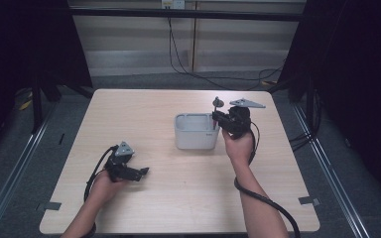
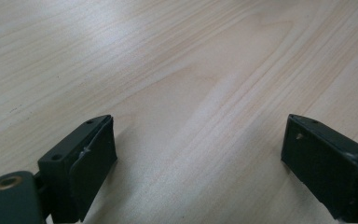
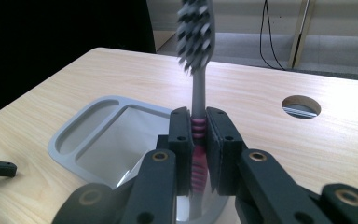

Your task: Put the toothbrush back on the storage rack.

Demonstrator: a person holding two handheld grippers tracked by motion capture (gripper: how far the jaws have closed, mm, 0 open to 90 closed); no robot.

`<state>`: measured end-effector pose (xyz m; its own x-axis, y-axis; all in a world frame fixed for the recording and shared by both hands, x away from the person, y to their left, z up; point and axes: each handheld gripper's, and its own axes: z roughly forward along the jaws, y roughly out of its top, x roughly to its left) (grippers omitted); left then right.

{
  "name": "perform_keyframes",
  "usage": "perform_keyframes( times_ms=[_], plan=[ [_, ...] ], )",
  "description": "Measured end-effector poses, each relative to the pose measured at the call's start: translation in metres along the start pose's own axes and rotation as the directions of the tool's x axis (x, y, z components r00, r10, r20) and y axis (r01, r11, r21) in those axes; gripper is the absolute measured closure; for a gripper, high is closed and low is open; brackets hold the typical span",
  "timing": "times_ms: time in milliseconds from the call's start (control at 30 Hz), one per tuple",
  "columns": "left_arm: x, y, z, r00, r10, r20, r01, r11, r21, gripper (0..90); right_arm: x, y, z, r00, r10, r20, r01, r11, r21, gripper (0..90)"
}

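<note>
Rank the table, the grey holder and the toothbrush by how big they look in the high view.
1. table
2. grey holder
3. toothbrush, clamped upright in the right gripper, which hides part of its handle, so its full length is unsure.

The table is pale wood with a fine straight grain, smooth with a soft sheen. The tub looks like grey plastic, smooth and slightly glossy inside. The toothbrush has a matt grey plastic neck, dark bristles and a ribbed pink rubbery grip. Both grippers, left gripper and right gripper, have matt black plastic jaws with brass-coloured metal rivets.
</note>
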<state>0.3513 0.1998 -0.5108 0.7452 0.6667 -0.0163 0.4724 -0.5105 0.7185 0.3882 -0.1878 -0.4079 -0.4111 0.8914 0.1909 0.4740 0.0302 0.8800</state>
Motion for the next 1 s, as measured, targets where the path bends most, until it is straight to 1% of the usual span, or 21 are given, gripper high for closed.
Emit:
perform_keyframes(
  times_ms=[333, 367, 400, 433, 500, 700, 1000],
  plan=[
    [0.000, 0.000, 0.000, 1.0000, -0.004, 0.001, 0.004, 1.0000, 0.000, 9.6, 0.002, -0.004, 0.001, 0.9999, -0.010, -0.006, 0.010, 1.000, 0.008, 80.6],
    [-0.001, 0.000, 0.000, 1.0000, -0.008, 0.002, 0.008, 1.0000, -0.001, 9.6, 0.003, -0.005, 0.001, 1.0000, -0.004, -0.009, 0.004, 1.000, 0.004, 80.6],
    [0.000, 0.000, 0.000, 1.0000, -0.002, 0.000, 0.002, 1.0000, 0.000, 9.6, 0.002, -0.006, 0.001, 0.9999, -0.002, -0.011, 0.002, 1.000, 0.003, 80.6],
    [-0.001, 0.000, 0.000, 1.0000, -0.007, 0.002, 0.007, 1.0000, -0.001, 9.6, 0.002, -0.007, 0.001, 0.9999, 0.002, -0.011, -0.002, 1.000, 0.005, 80.6],
    [0.000, 0.000, 0.000, 1.0000, -0.005, 0.001, 0.005, 1.0000, -0.001, 9.6, 0.001, -0.010, 0.001, 1.0000, 0.005, -0.008, -0.005, 1.000, 0.009, 80.6],
    [-0.001, 0.000, 0.000, 1.0000, -0.009, 0.002, 0.009, 1.0000, -0.001, 9.6, -0.002, -0.014, -0.001, 1.0000, 0.005, -0.005, -0.005, 1.000, 0.013, 80.5],
    [-0.001, 0.000, 0.000, 1.0000, -0.009, 0.002, 0.009, 1.0000, -0.001, 9.6, -0.001, -0.017, -0.003, 0.9999, -0.009, -0.005, 0.009, 1.000, 0.024, 80.4]
  ],
)
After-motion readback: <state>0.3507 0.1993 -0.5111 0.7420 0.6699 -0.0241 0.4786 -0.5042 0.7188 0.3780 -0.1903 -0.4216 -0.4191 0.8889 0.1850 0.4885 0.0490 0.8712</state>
